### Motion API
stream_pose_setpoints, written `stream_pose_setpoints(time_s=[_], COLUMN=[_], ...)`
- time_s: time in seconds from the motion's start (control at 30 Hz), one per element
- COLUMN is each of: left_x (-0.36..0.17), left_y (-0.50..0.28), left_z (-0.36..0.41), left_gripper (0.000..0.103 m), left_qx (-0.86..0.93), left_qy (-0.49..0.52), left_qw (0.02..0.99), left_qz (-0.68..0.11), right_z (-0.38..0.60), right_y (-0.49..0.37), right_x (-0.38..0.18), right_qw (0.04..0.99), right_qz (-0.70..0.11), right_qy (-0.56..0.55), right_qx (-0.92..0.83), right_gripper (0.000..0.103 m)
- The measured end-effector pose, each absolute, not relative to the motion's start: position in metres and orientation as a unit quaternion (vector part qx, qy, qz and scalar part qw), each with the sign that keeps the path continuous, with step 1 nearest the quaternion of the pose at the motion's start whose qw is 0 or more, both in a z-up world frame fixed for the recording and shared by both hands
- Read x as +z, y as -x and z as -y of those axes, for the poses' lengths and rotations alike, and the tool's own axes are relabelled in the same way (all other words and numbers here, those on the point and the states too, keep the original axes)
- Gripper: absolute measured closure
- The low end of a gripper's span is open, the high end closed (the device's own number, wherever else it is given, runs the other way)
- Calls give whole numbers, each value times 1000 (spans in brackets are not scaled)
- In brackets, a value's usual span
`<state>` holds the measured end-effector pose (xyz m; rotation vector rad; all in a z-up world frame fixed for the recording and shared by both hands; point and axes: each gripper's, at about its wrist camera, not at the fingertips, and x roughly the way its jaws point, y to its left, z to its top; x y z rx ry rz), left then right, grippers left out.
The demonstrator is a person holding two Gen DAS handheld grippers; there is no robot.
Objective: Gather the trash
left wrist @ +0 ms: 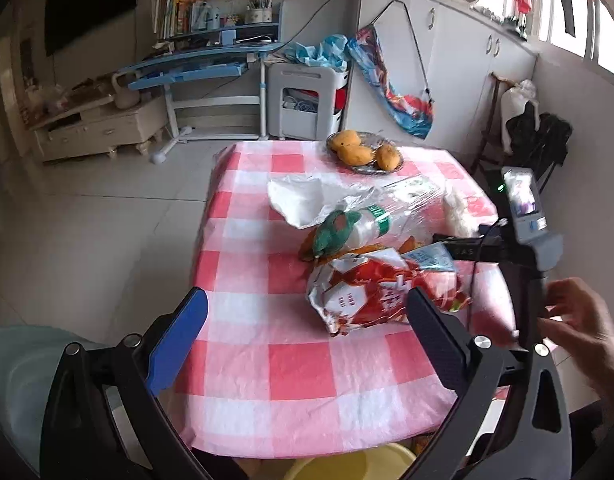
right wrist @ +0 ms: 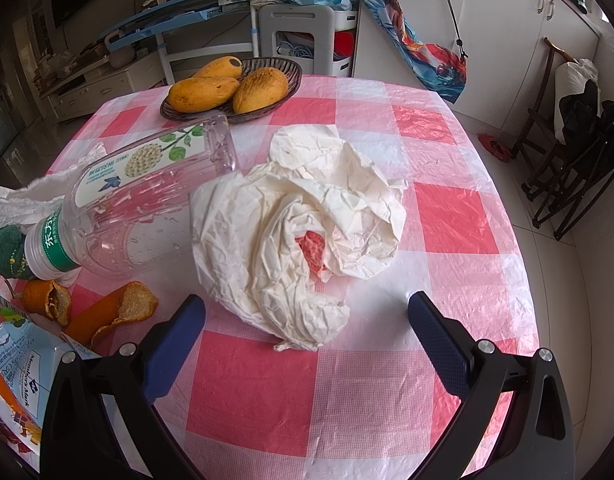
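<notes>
Nothing collected yet: left gripper (left wrist: 307, 320) and right gripper (right wrist: 307, 328) both gaped empty; snack bag (left wrist: 371, 292), bottle (right wrist: 135, 200), crumpled paper (right wrist: 299, 232), orange peels (right wrist: 107, 312) all lay near the mango basket (right wrist: 283, 80).

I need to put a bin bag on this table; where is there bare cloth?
Bare tablecloth lies along the near edge, in front of the crumpled white paper, and on the right side past it. The left is crowded: plastic bottle, orange peels, red snack bag. The mango basket fills the far side.

The left wrist view looks down from beyond the tablecloth's (left wrist: 291, 368) near edge. The right wrist view sits closer, steeper over its middle. Both share the bottle (left wrist: 371, 228) (right wrist: 139, 200) and mango basket (left wrist: 365, 150) (right wrist: 231, 88) at the far edge.
</notes>
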<state>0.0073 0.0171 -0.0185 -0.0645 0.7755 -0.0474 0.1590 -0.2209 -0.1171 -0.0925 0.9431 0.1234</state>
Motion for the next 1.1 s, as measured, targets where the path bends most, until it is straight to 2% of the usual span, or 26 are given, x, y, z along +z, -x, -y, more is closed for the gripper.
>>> stream_pose_setpoints(time_s=[0.2,0.43,0.63,0.73,0.8,0.93,1.1], left_x=[-11,-26,-28,-28,-27,-25,-14], left_y=[-8,-24,-16,-10,-4,8,14], left_z=[-28,-13,-2,6,10,21,9], left_gripper=[7,7,7,7,7,7,7], left_qx=[-19,-25,-26,-31,-38,-35,-18], left_qy=[50,24,11,9,13,-18,7], left_qw=[930,917,924,927,930,938,944], left_qz=[-364,-397,-382,-374,-366,-343,-329], right_z=[223,224,240,234,231,219,188], right_y=[-159,-158,-95,-30,2,18,13], right_x=[-117,-109,-48,-5,1,-24,-22], right_qw=[888,879,924,962,973,953,954], right_qz=[-454,-470,-375,-252,-205,-277,-256], right_qy=[44,45,69,98,100,84,80], right_qx=[58,74,37,29,37,84,131], right_gripper=[6,6,6,6,6,6,6])
